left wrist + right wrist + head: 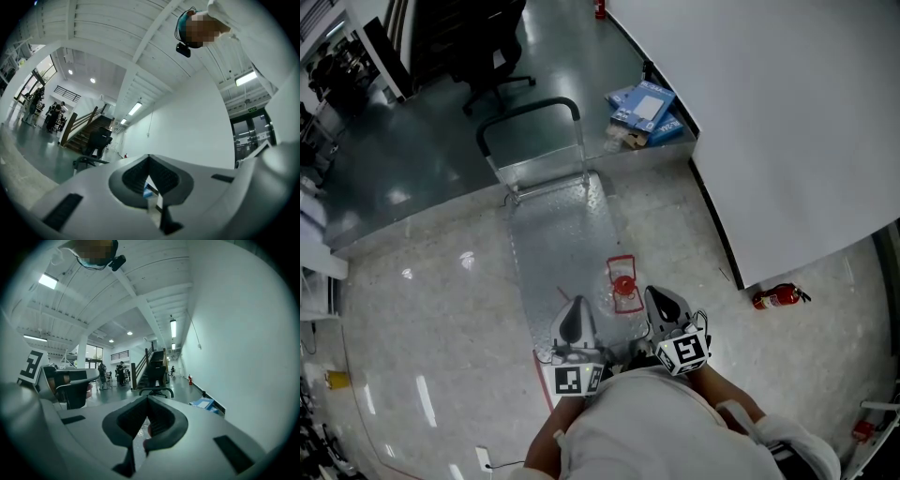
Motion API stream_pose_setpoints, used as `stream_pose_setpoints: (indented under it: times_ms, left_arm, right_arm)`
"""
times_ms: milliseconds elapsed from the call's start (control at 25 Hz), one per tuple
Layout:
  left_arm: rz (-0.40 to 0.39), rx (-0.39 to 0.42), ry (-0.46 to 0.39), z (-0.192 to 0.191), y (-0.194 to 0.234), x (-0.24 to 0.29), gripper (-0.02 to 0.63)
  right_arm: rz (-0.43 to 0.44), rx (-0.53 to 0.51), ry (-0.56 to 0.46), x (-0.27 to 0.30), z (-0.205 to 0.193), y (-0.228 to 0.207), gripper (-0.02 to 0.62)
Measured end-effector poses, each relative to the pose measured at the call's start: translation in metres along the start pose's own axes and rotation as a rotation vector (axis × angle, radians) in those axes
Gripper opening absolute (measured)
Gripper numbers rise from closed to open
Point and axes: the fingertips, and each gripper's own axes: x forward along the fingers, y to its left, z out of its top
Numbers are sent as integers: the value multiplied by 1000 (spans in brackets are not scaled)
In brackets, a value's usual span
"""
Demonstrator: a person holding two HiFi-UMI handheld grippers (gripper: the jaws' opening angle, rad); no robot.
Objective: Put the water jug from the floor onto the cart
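The clear water jug (pixel 622 289), with a red cap and a red carrying frame, stands upright at the near right part of the cart's metal deck (pixel 558 244). The cart's black handle (pixel 530 112) is at the far end. My left gripper (pixel 575 305) hovers shut just left of the jug, holding nothing. Just right of the jug is my right gripper (pixel 656 296), also shut and empty. In the left gripper view the left gripper (pixel 149 159) has its jaws meeting at the tips. In the right gripper view the right gripper (pixel 147 400) is shut too, and a bit of the red jug top (pixel 147 442) shows below the pads.
A white wall (pixel 787 122) runs along the right, with a red fire extinguisher (pixel 780 297) on the floor at its foot. Blue boxes (pixel 645 108) lie past the cart by the wall. A black office chair (pixel 492 56) stands beyond the cart's handle.
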Motion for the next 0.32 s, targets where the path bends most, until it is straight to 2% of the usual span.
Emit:
stream_pose_setpoints:
  times_ms: [320]
  left_arm:
    - [20, -3, -7, 2, 12, 0, 3]
  right_arm:
    - [-9, -13, -10, 4, 4, 2, 12]
